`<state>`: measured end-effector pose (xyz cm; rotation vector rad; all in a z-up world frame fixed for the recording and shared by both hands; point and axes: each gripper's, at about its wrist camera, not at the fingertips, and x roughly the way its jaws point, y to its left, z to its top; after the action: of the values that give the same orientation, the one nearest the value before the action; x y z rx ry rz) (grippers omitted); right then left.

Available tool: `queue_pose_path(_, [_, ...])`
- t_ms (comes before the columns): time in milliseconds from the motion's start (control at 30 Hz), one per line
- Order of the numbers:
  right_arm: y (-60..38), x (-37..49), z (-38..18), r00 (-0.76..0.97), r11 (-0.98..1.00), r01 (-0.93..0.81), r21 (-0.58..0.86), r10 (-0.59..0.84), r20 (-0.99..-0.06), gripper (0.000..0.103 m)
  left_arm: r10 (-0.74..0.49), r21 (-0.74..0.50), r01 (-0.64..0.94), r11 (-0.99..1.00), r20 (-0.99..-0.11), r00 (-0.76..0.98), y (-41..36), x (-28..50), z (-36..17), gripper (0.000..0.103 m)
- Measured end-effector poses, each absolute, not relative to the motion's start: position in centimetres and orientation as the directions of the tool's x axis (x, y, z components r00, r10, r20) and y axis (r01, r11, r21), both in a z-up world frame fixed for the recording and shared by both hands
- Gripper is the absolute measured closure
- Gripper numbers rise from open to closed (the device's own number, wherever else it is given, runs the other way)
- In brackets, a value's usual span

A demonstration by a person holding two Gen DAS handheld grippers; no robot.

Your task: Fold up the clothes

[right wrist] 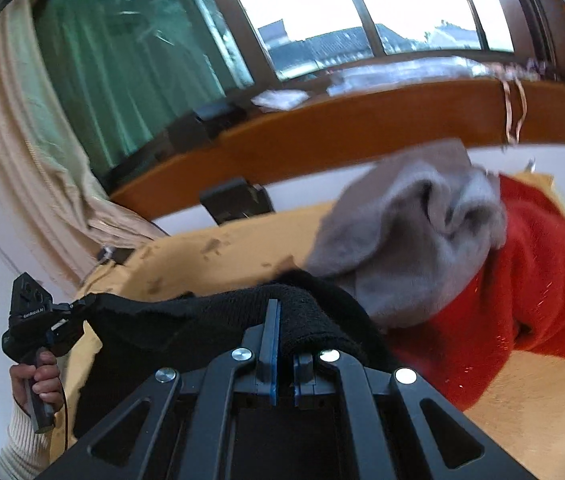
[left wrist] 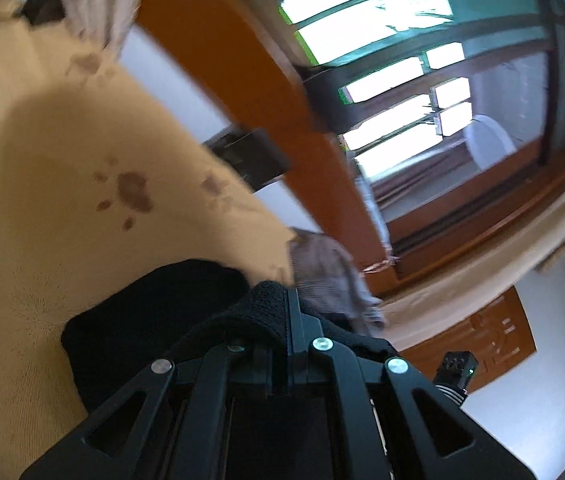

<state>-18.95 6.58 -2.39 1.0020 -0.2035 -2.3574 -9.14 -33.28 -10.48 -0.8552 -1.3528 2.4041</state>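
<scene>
A black knit garment [right wrist: 202,320] hangs stretched between both grippers above the yellow bed cover [right wrist: 222,256]. In the right wrist view my right gripper [right wrist: 282,312] is shut on one edge, with the fabric draped over its fingers. At the far left of that view my left gripper [right wrist: 82,305] pinches the opposite corner. In the left wrist view the left gripper [left wrist: 290,300] is shut on the black garment [left wrist: 154,320], which bunches over its fingertips. The lower part of the garment is hidden behind the gripper bodies.
A grey garment [right wrist: 410,232] lies on a red sweater [right wrist: 530,292] to the right on the bed. An orange wooden headboard [right wrist: 362,128], a window and a beige curtain [right wrist: 22,160] stand behind. A person's hand [right wrist: 42,376] holds the left gripper's handle.
</scene>
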Motion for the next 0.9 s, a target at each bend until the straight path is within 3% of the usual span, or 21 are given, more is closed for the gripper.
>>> queue_pose_path(167, [6.8, -20.7, -5.0, -0.523, -0.834, 0.401, 0.378, -0.547, -0.653, 0.097, 0.461, -0.844, 0.169, -0.509, -0.434, -0.774, -33.8, -10.4, -13.6, 0.097])
queue_pose_path(300, [7.1, -21.5, -5.8, -0.506, -0.812, 0.391, 0.432, -0.582, -0.636, 0.097, 0.496, -0.87, 0.242, -0.43, -0.452, -0.742, -34.5, -10.9, -15.4, 0.089])
queue_pose_path(400, [7.4, -21.8, -5.4, -0.508, -0.795, 0.387, 0.467, -0.606, -0.611, 0.097, 0.494, -0.907, 0.222, -0.359, -0.387, -0.779, -35.4, -10.3, -14.9, 0.058])
queue_pose_path(467, [7.4, -21.8, -5.1, -0.512, -0.789, 0.388, 0.477, -0.615, -0.6, 0.097, 0.479, -0.935, 0.19, -0.301, -0.32, -0.817, -36.1, -9.6, -14.0, 0.026])
queue_pose_path(533, [7.1, -21.5, -4.5, -0.513, -0.784, 0.398, 0.476, -0.621, -0.593, 0.095, 0.428, -0.931, 0.202, -0.305, -0.323, -0.844, -36.6, -8.8, -12.8, 0.013])
queue_pose_path(633, [6.4, -21.0, -3.8, -0.507, -0.786, 0.416, 0.458, -0.618, -0.601, 0.082, 0.329, -0.871, 0.264, -0.413, -0.413, -0.849, -36.7, -7.7, -11.2, 0.009])
queue_pose_path(700, [6.6, -20.6, -3.4, -0.527, -0.796, 0.409, 0.446, -0.605, -0.596, 0.048, 0.317, -0.84, 0.281, -0.465, -0.454, -0.832, -36.1, -7.3, -10.7, 0.009])
queue_pose_path(733, [6.9, -20.3, -3.0, -0.551, -0.807, 0.397, 0.436, -0.59, -0.591, 0.042, 0.317, -0.825, 0.284, -0.489, -0.471, -0.823, -35.5, -7.1, -10.5, 0.009])
queue_pose_path(900, [9.1, -18.8, -1.1, -0.639, -0.828, 0.362, 0.429, -0.555, -0.533, 0.04, 0.288, -0.71, 0.211, -0.672, -0.514, -0.808, -31.6, -5.8, -7.9, 0.009])
